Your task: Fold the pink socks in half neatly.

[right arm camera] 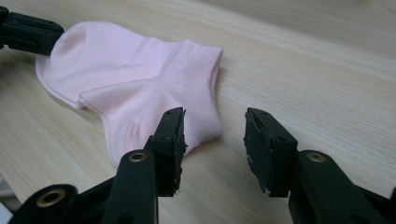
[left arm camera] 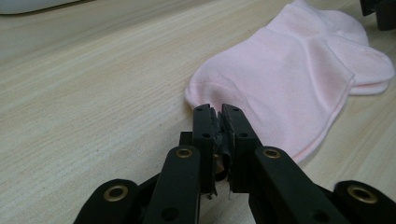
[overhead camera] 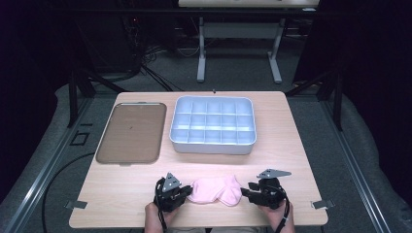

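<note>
Now your pink sock (overhead camera: 215,190) lies flat between both claws.
Your left gripper (left arm camera: 218,111) pinches its edge, jaws clamped together; your right gripper (right arm camera: 214,122) stands parted just beside the far end, nothing between, on the table (overhead camera: 291,145).

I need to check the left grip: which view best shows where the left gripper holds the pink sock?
The left gripper view: its fingers pinch the pink sock at its edge, close up. The high view shows both small; the right gripper view shows it far off.
</note>
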